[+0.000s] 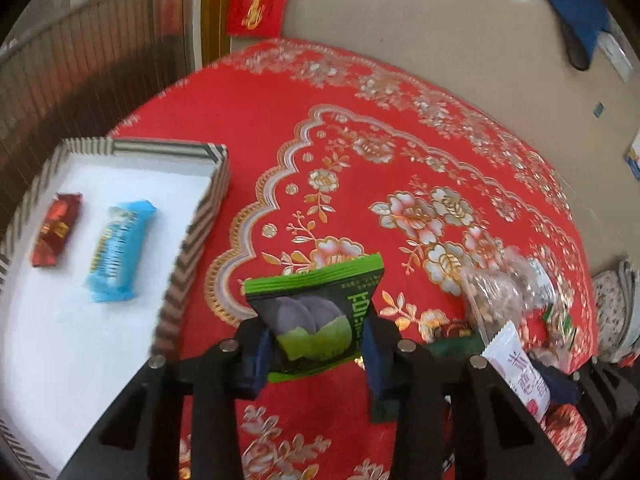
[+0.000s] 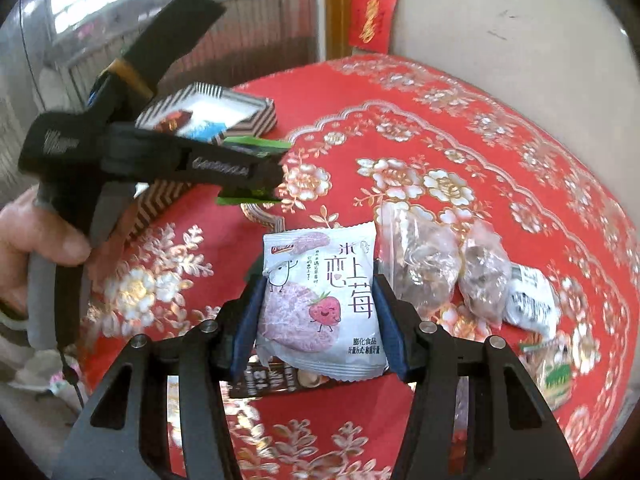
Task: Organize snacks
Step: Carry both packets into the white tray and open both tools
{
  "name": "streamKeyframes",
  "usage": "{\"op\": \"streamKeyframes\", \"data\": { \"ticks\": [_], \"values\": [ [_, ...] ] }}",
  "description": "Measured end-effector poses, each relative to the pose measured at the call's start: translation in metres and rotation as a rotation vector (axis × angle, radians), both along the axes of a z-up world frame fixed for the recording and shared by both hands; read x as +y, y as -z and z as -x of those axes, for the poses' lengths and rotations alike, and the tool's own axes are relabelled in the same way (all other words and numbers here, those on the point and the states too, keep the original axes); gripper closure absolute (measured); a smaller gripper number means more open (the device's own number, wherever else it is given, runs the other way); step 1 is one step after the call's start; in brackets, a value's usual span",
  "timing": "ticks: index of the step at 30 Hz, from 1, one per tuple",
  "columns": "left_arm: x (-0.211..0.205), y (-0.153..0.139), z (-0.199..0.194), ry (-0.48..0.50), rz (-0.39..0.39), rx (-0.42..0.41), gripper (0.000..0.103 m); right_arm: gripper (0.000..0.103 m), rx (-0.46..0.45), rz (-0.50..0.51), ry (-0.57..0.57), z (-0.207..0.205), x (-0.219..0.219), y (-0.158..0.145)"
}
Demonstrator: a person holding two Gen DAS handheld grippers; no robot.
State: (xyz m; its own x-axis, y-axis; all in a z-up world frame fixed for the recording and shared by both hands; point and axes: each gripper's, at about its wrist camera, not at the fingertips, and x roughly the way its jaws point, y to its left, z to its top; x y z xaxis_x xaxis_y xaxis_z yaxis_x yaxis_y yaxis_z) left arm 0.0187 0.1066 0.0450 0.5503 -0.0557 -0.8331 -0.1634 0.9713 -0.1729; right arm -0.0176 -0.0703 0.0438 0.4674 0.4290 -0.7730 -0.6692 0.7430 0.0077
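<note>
My left gripper (image 1: 318, 342) is shut on a green and black snack packet (image 1: 316, 316), held above the red flowered tablecloth (image 1: 280, 128) just right of the striped box (image 1: 208, 200). In the box lie a red snack (image 1: 56, 230) and a blue snack (image 1: 120, 250). My right gripper (image 2: 320, 320) is shut on a white strawberry snack packet (image 2: 320, 304), lifted over the cloth. The right wrist view shows the left gripper (image 2: 272, 172) from the side, with the green packet (image 2: 256, 144) in it, in front of the box (image 2: 256, 112).
Clear bags of snacks (image 2: 424, 268), a black and white wrapped snack (image 2: 532, 300) and a green packet (image 2: 556, 376) lie on the table's right side. A dark packet (image 2: 272, 380) lies under the right gripper. A hand (image 2: 36, 240) holds the left gripper's handle.
</note>
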Motion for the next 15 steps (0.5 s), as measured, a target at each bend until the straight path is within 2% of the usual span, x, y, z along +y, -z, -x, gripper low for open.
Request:
{"op": "streamKeyframes", "data": {
  "ticks": [9, 15],
  "values": [
    [0.000, -0.018, 0.038, 0.021, -0.095, -0.092, 0.063, 0.050, -0.053, -0.103, 0.100, 0.025, -0.004, -0.012],
    [0.005, -0.021, 0.058, 0.018, -0.123, -0.126, 0.063, 0.050, -0.076, -0.159, 0.149, 0.035, 0.000, -0.015]
  ]
}}
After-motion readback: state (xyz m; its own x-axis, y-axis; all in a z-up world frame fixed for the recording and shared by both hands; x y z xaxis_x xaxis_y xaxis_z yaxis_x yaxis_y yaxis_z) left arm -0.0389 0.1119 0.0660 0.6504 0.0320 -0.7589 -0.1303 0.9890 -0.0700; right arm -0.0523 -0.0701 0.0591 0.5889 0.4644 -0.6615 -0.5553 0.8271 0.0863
